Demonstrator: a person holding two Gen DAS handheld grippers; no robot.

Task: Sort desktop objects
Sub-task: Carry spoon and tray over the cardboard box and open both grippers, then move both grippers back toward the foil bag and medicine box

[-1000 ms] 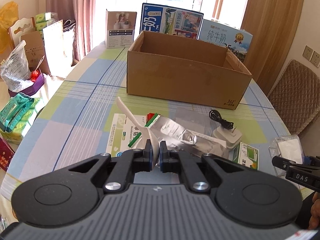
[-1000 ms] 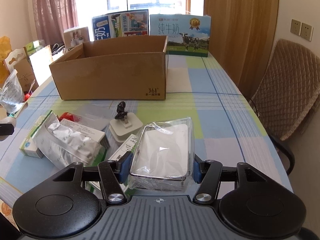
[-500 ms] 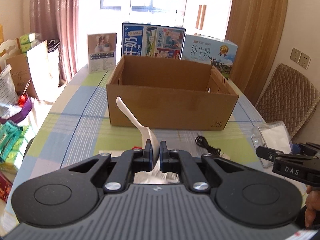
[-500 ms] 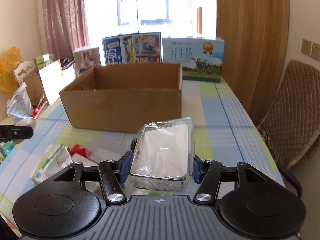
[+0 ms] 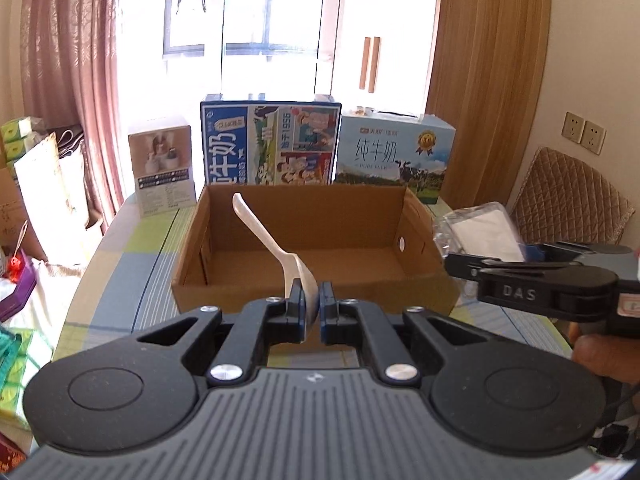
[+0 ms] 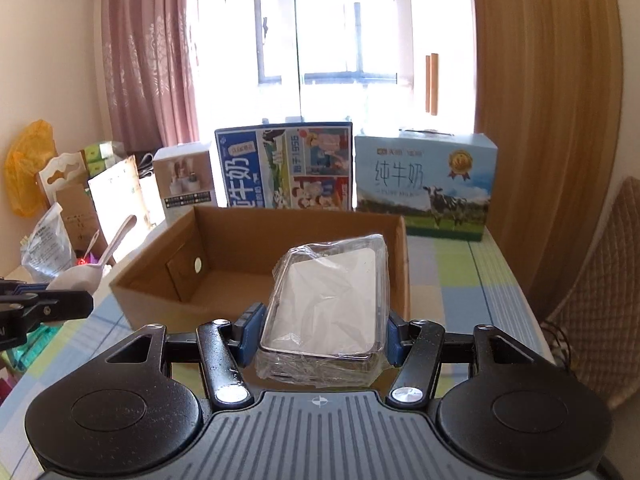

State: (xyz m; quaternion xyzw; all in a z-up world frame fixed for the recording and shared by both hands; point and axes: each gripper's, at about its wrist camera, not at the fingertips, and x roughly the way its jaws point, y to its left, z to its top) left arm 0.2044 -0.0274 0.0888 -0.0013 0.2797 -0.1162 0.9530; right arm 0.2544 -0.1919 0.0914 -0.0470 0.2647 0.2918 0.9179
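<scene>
The left gripper (image 5: 311,294) is clenched on the bowl of a white plastic spoon (image 5: 264,236), handle slanting to the upper left. The right gripper (image 6: 318,334) grasps a flat, film-wrapped tray (image 6: 330,304) by its long edges. Both loads hang at frame centre before the open cardboard box (image 5: 312,240). Each should clear the near wall, then lower before release; the glossy film may slip, and the rigid spoon may pivot.

Checked tablecloth table (image 6: 460,280): open cardboard box (image 5: 312,292) on it, milk cartons (image 6: 424,184) behind.
</scene>
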